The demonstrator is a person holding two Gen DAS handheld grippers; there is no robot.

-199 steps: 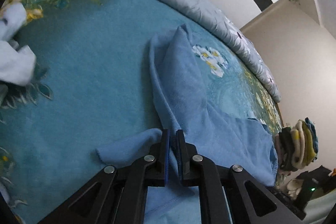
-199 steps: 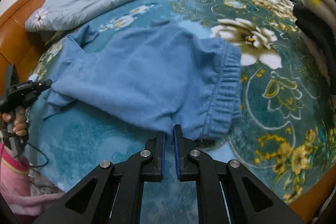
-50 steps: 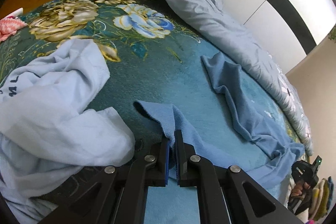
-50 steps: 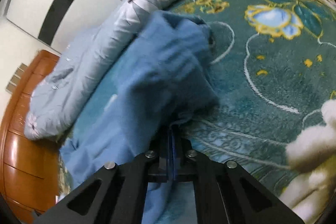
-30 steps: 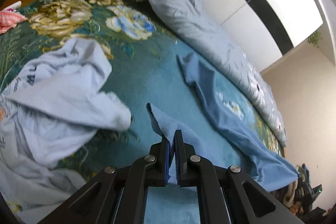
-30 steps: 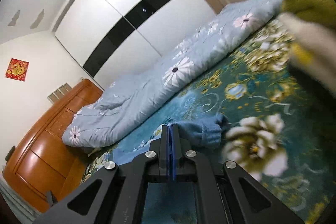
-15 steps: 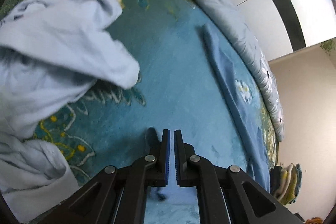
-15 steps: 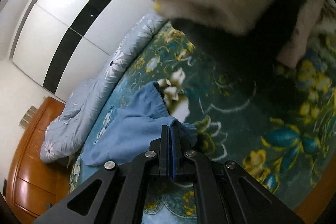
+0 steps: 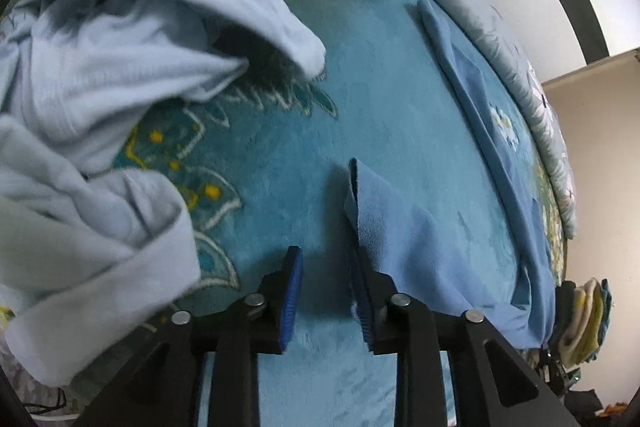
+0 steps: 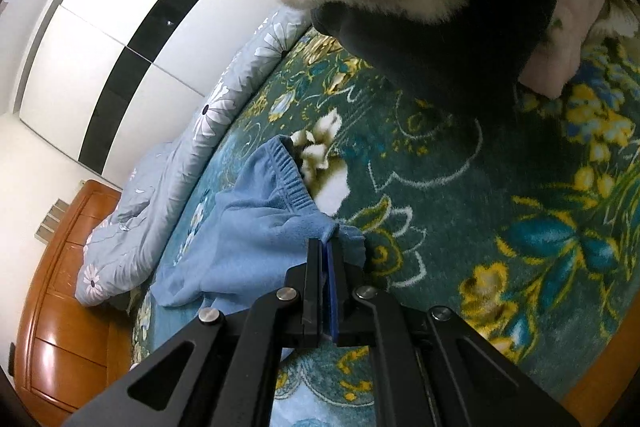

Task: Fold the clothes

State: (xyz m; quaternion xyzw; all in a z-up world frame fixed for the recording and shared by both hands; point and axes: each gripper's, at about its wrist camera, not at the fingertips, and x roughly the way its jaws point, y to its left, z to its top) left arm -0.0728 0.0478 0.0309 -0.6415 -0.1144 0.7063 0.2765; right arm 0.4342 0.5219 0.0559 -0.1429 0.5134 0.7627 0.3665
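Blue fleece trousers (image 9: 404, 235) lie stretched out on the teal floral blanket (image 9: 288, 147). In the left wrist view my left gripper (image 9: 326, 269) is open just above the blanket; one trouser leg's end lies against its right finger (image 9: 362, 291), no longer pinched. The other leg (image 9: 472, 99) runs along the far side. In the right wrist view my right gripper (image 10: 326, 255) is shut on the trousers (image 10: 248, 239) at the corner of the elastic waistband (image 10: 290, 179).
A crumpled pale-blue garment (image 9: 112, 67) lies left of the left gripper. A grey-blue floral duvet (image 10: 192, 155) runs along the bed's far edge. A stack of folded clothes (image 10: 440, 7) looms close above the right gripper. A wooden headboard (image 10: 56, 307) is at the left.
My left gripper has opened and let go of the trouser leg end, which now rests on the blanket. My right gripper has kept its hold and pulled the waistband toward the folded stack.
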